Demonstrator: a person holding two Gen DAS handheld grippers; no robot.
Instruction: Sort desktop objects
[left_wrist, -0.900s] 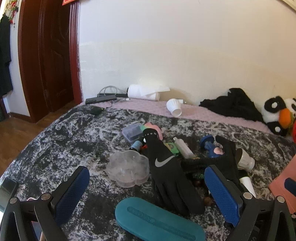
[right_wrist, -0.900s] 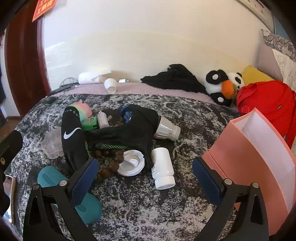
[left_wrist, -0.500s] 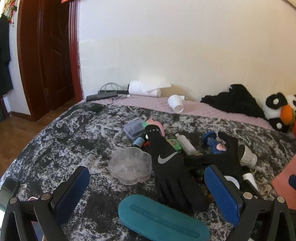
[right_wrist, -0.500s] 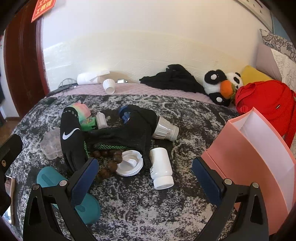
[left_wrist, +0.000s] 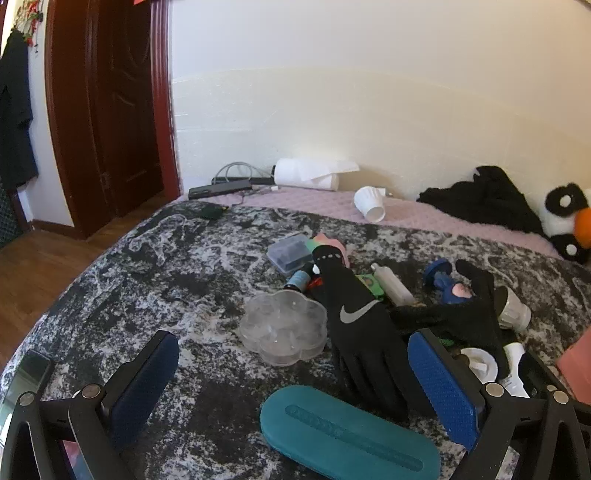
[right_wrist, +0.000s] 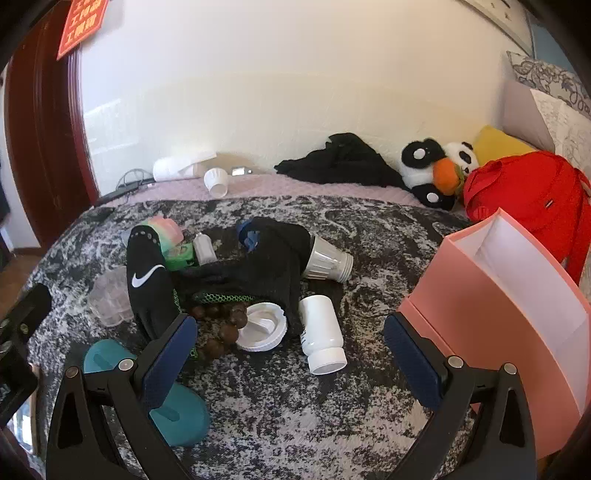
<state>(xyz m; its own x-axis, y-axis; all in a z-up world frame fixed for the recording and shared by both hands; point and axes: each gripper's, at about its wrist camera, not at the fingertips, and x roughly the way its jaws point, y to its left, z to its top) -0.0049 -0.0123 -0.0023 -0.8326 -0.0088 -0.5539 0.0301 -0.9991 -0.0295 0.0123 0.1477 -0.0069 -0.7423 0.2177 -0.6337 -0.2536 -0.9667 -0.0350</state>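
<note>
The left gripper (left_wrist: 295, 373) is hovering low over the mottled black-and-white bedspread (left_wrist: 155, 273) with its ribbed blue pads spread wide and nothing between them. Directly ahead of its gap, a clear plastic flower-shaped tray (left_wrist: 283, 326) is lying flat, glossy and lobed. Just short of the gap, nearer the camera, a smooth teal oval case (left_wrist: 349, 434) with a long groove is resting. A black knit glove (left_wrist: 360, 325) with a silver swoosh is stretching from beyond the tray down toward the inner face of the right-hand pad.

The right gripper (right_wrist: 288, 349) is likewise standing wide open and gripping nothing. Between its fingers and a little ahead, a white plastic bottle (right_wrist: 321, 334) is lying on its side, mouth toward the camera; beside it, toward the left finger, a white ridged lid (right_wrist: 261, 326) is sitting inside up. Just past the left fingertip, a string of round brown wooden beads (right_wrist: 219, 325) is bunching up, partly tucked under a second dark glove (right_wrist: 266, 266). Further ahead, a ribbed white jar (right_wrist: 327, 260) is lying tilted against that glove. Off the right finger's outer side, a pink cardboard box (right_wrist: 509, 306) with a white lining is standing open.
</note>
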